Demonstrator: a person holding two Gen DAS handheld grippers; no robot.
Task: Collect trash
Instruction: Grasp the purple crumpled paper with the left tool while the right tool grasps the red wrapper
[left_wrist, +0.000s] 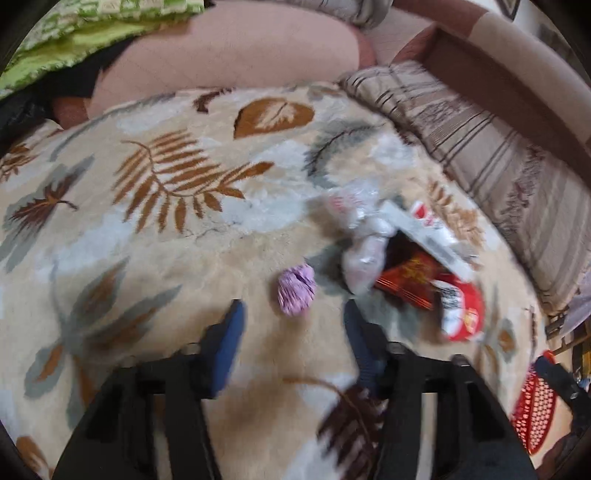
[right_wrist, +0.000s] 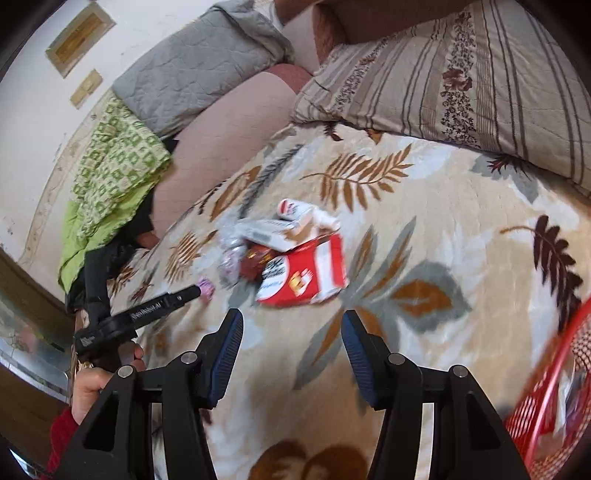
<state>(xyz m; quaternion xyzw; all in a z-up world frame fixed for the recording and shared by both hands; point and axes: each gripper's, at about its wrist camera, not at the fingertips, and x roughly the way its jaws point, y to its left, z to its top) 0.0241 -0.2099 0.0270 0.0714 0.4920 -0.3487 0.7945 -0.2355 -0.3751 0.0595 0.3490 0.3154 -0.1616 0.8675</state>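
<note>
A pile of trash lies on a leaf-patterned blanket (left_wrist: 166, 258): a red and white snack bag (left_wrist: 461, 314), a white carton (left_wrist: 424, 236), clear crumpled plastic (left_wrist: 364, 258) and a crumpled pink wrapper (left_wrist: 296, 290). My left gripper (left_wrist: 293, 317) is open, and the pink wrapper lies just ahead of its gap. In the right wrist view the same pile shows with the red bag (right_wrist: 306, 277) in front. My right gripper (right_wrist: 291, 325) is open and empty, short of that bag. The left gripper (right_wrist: 197, 291) reaches to the pink wrapper (right_wrist: 205, 287) there.
A red mesh basket (right_wrist: 546, 406) stands at the right, also seen as the basket (left_wrist: 535, 410) in the left wrist view. A striped pillow (right_wrist: 461, 74), a grey quilt (right_wrist: 192, 62) and a green patterned cloth (right_wrist: 114, 166) border the blanket. A hand (right_wrist: 92, 384) holds the left gripper.
</note>
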